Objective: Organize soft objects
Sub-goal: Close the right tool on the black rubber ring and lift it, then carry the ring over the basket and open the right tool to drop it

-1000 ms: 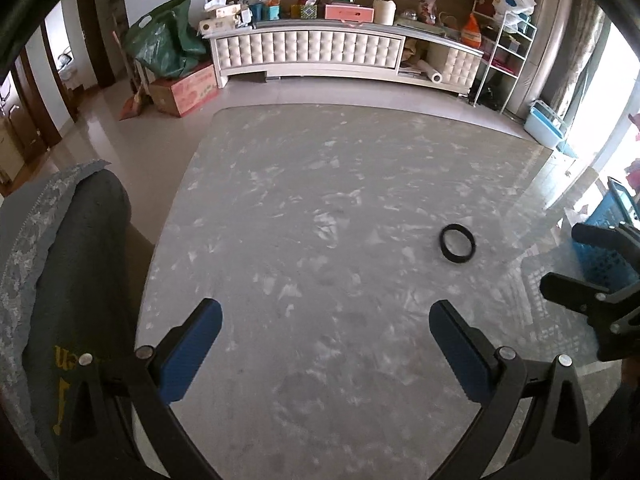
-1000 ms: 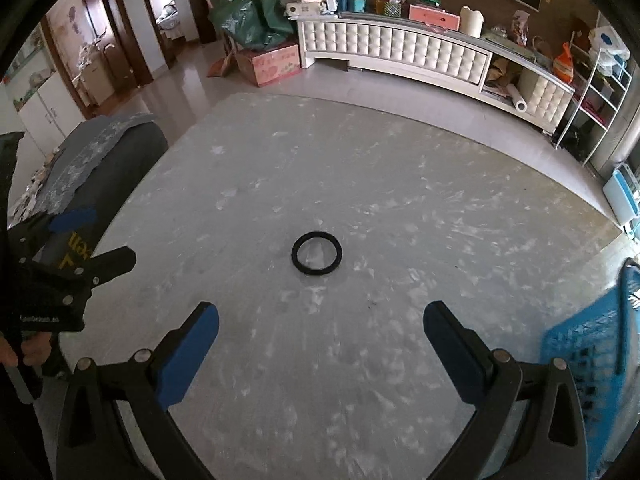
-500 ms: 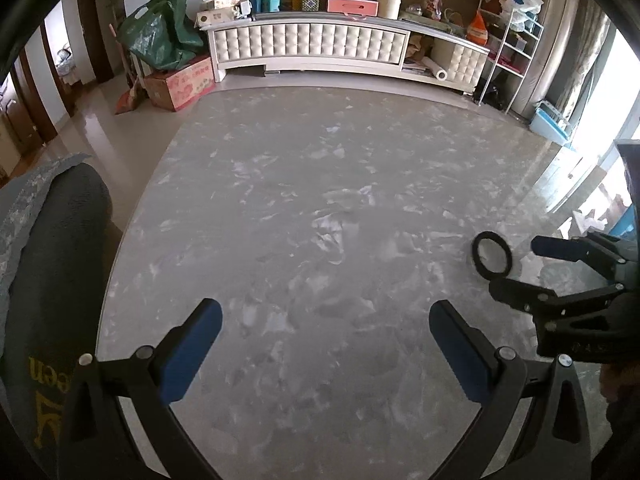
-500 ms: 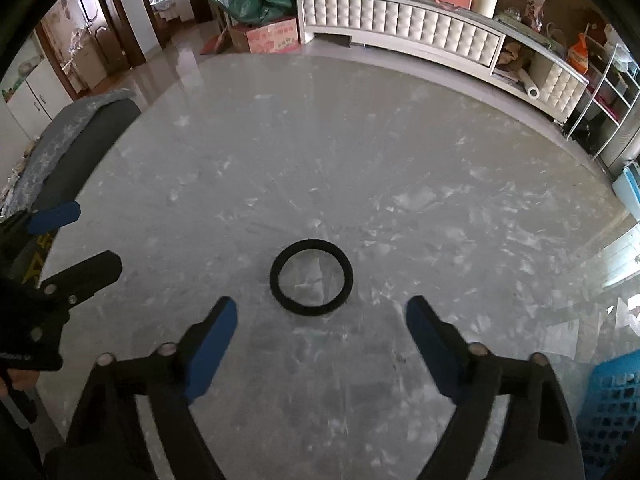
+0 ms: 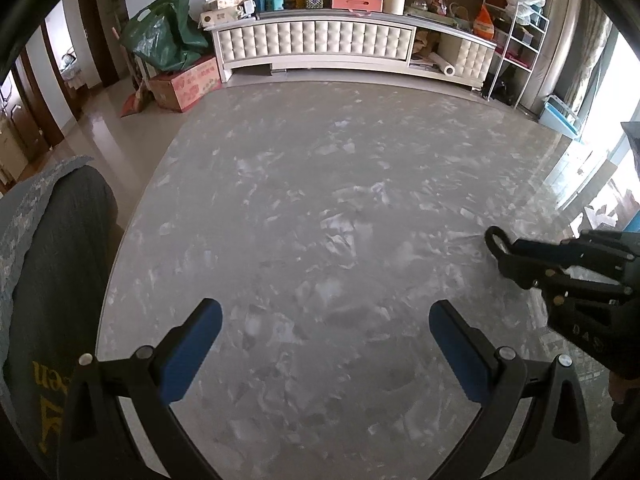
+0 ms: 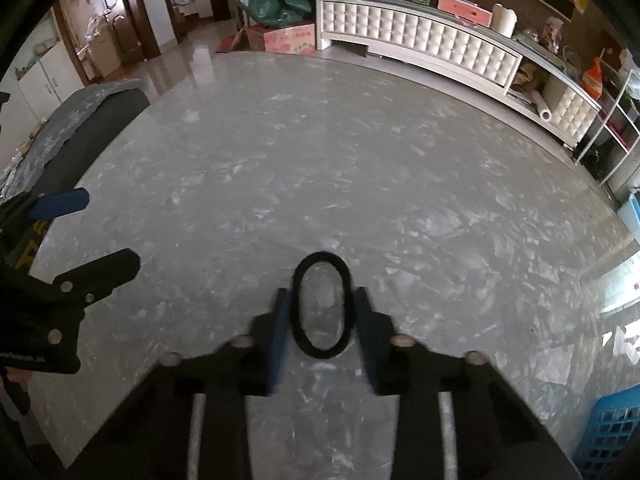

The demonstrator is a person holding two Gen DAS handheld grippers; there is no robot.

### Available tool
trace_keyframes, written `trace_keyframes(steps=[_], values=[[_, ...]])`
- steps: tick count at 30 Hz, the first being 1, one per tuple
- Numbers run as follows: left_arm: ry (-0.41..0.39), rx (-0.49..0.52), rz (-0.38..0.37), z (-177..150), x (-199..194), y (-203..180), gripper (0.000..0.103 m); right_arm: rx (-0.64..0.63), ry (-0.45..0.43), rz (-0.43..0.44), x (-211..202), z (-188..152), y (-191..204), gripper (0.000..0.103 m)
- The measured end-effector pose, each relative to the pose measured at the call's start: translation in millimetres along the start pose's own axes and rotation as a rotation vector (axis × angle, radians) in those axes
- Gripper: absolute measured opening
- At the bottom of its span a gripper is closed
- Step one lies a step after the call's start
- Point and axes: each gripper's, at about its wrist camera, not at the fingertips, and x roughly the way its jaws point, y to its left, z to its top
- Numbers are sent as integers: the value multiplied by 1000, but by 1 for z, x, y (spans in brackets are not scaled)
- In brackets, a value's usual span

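A black soft ring point(image 6: 297, 304) lies on the grey marble table point(image 6: 360, 168), squeezed into an oval between the blue pads of my right gripper point(image 6: 322, 304), which is shut on its two sides. In the left wrist view the ring point(image 5: 493, 237) peeks out past my right gripper point(image 5: 516, 258) at the right. My left gripper point(image 5: 324, 334) is open and empty over the near part of the table point(image 5: 320, 200); it also shows at the left of the right wrist view point(image 6: 98, 232).
A blue plastic basket point(image 6: 612, 436) stands at the table's near right. A dark chair back with grey cloth point(image 5: 44, 248) is at the left edge. A white cabinet point(image 5: 320, 46) with clutter lines the far wall.
My right gripper moved forward and down over the ring and closed, squeezing it from round to oval. My left gripper stayed open and shifted only slightly.
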Motion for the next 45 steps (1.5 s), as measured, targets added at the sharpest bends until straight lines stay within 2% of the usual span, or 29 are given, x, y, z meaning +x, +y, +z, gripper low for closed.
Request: trace_keyframes(steps=[1,9,16,22,32,39,45], values=[[0,-4,-2,-1,-1,0,103,-7,-1,3,1,1,0,9],[-17,-18,-19,-8,-19,-2,103,1,-10,-7,-12,-3,1,9],[-56,-29,-55,-12,-60,-21,103,30,-42,-8,-60,-13,0,9],[-92,2,-81,-17,-108,-49,103,67,-87,-17,-120,-31,-10,9],[-197,71,-92,-17,-198,-98,103,113,-214,-53,-219,-63,-24,9],[-245,131,-113,-25,-244,-148,103,144,-284,-68,-264,-92,-39,9],[-252,177,-134,-29,-261,-188,103,192,-313,-87,-281,-116,-58,9]])
